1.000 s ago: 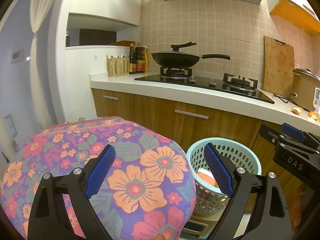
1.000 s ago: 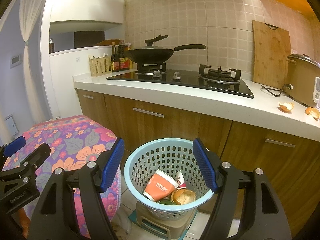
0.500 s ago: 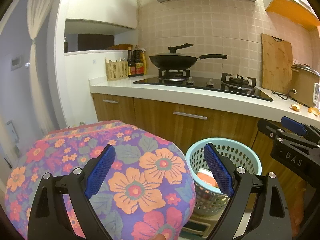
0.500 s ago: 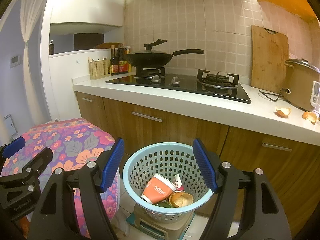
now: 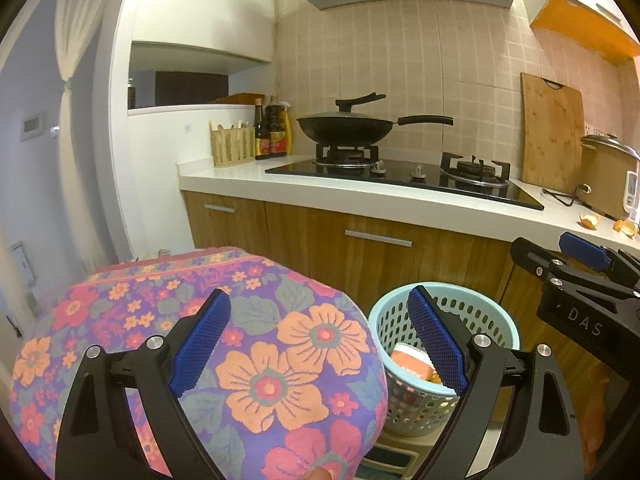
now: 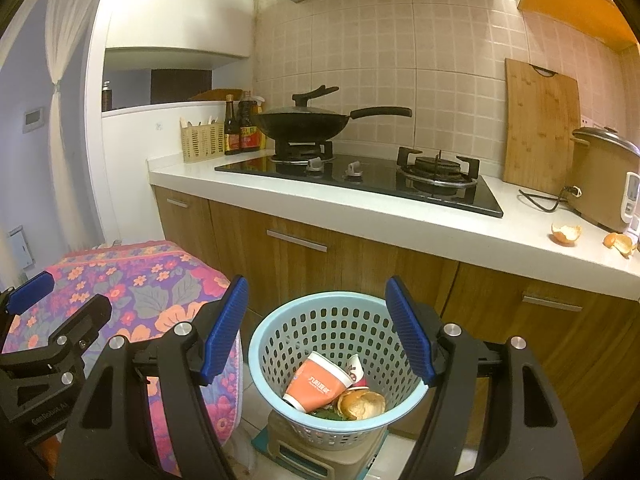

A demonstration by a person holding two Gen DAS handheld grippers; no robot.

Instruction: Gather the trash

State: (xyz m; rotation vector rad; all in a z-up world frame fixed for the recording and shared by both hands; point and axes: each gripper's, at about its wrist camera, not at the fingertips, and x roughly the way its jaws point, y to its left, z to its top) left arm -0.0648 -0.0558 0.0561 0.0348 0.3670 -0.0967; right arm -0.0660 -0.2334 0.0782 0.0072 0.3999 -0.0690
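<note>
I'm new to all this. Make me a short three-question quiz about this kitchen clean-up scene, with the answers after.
1. True or false: the right gripper is carrying a piece of trash.
2. Which of these lies in the blue basket? A) a spoon B) an orange paper cup C) a bottle
3. Fill in: two pieces of orange peel lie on the white ______, beside the rice cooker.

Key:
1. False. Its jaws stand open with nothing between them, as do the left gripper's.
2. B. The cup lies on its side next to a piece of peel.
3. Counter.
</note>
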